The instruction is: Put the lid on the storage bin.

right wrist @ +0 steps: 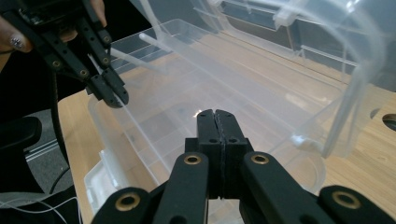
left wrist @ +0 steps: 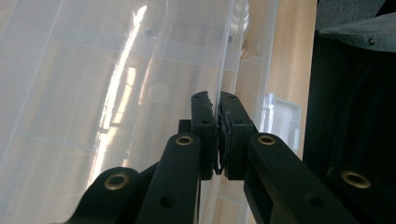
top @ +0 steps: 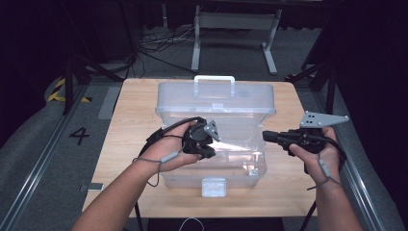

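A clear plastic box (top: 214,144) is set at the middle of the table (top: 130,120), its lid (top: 216,98) raised behind it. A thin clear sheet (left wrist: 218,126) inside the box — a divider or inner wall, it cannot be told which — is pinched by the left gripper (top: 211,139), jaws nearly closed on it. The right gripper (top: 267,136) is held just right of the box, jaws closed on nothing.

Clear box (top: 211,144), black tongs (right wrist: 215,114), pale wooden table (top: 130,130)
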A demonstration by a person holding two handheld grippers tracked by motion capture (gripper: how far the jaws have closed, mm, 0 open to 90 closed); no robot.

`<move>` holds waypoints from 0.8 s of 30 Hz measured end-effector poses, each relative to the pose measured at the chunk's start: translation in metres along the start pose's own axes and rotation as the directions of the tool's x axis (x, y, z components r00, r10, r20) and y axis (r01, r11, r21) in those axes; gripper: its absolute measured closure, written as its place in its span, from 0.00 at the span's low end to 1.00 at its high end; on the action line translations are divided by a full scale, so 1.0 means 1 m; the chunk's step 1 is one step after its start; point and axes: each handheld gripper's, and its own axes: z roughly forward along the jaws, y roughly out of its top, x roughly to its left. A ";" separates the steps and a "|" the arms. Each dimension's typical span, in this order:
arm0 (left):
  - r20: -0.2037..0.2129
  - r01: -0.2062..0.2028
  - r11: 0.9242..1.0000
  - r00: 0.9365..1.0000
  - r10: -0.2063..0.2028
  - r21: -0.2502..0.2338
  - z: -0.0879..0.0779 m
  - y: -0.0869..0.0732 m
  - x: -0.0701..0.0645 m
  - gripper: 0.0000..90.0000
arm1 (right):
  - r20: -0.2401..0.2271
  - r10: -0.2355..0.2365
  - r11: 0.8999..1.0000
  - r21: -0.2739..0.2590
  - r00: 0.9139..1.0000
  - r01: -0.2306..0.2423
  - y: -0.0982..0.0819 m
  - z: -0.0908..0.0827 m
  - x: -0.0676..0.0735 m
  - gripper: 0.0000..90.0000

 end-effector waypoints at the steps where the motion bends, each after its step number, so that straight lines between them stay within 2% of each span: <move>1: -0.007 -0.002 1.000 1.000 0.002 0.001 0.000 -0.001 -0.001 0.95 | 0.000 0.000 1.000 0.000 1.000 0.000 0.000 0.000 0.000 1.00; 4: -0.003 0.005 1.000 1.000 -0.005 -0.029 -0.006 -0.003 -0.006 0.92 | 0.011 0.012 1.000 -0.009 1.000 -0.012 -0.001 -0.001 -0.003 1.00; 7: 0.010 0.025 0.994 1.000 -0.024 -0.111 -0.021 -0.008 -0.010 0.88 | 0.024 0.026 1.000 -0.008 0.999 -0.026 -0.003 0.000 -0.006 1.00; 8: 0.010 0.025 0.994 1.000 -0.024 -0.111 -0.021 -0.008 -0.010 0.88 | 0.024 0.026 1.000 -0.008 0.999 -0.026 -0.003 0.000 -0.006 1.00; 9: 0.000 0.026 0.992 1.000 -0.026 -0.124 -0.025 -0.011 -0.011 0.88 | 0.017 0.031 0.999 0.022 0.999 -0.032 -0.004 0.001 -0.006 1.00; 16: -0.004 0.041 0.990 0.999 -0.042 -0.136 -0.034 -0.022 -0.012 0.90 | 0.020 0.024 0.999 0.021 0.999 -0.025 -0.004 0.004 -0.004 1.00; 24: -0.011 0.073 0.985 0.997 -0.076 -0.155 -0.041 -0.033 -0.006 0.89 | 0.019 0.026 0.999 0.021 0.999 -0.026 -0.004 0.003 -0.005 1.00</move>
